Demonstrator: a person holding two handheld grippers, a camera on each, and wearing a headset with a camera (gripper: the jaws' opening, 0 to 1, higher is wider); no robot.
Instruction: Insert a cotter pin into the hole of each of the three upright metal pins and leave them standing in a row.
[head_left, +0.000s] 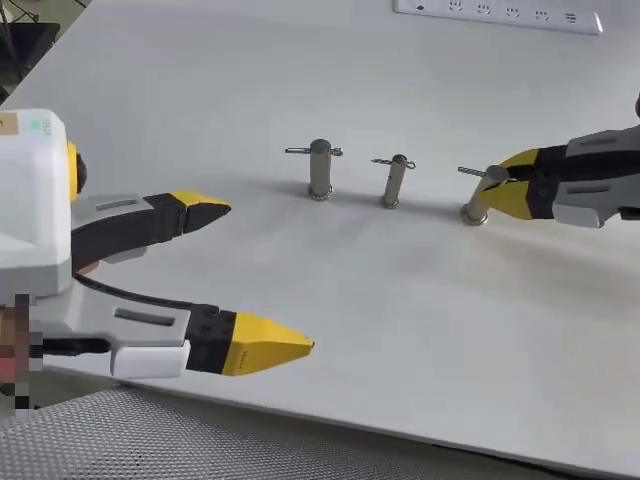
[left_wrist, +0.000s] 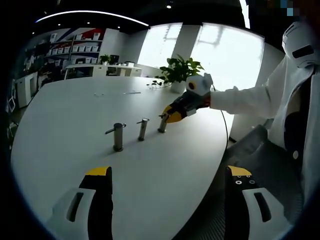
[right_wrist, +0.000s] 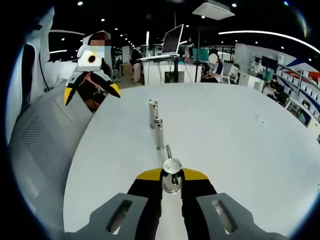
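Three metal pins stand in a row on the white table (head_left: 330, 330). The left pin (head_left: 320, 170) and the middle pin (head_left: 395, 181) stand upright, each with a cotter pin through its top. The third pin (head_left: 480, 200) leans, a cotter pin (head_left: 471, 172) sticking out of it to the left. My right gripper (head_left: 508, 186) is shut on this third pin (right_wrist: 171, 175), its yellow jaws on either side of the shaft. My left gripper (head_left: 265, 278) hangs open near the table's front left, holding nothing. In the left gripper view the row (left_wrist: 118, 136) lies ahead of the left gripper (left_wrist: 167, 172).
A white power strip (head_left: 500, 12) lies at the table's far edge. A grey mesh chair (head_left: 150, 435) sits below the near edge. A potted plant (left_wrist: 180, 70) stands at the table's far end. Desks and shelving fill the room behind.
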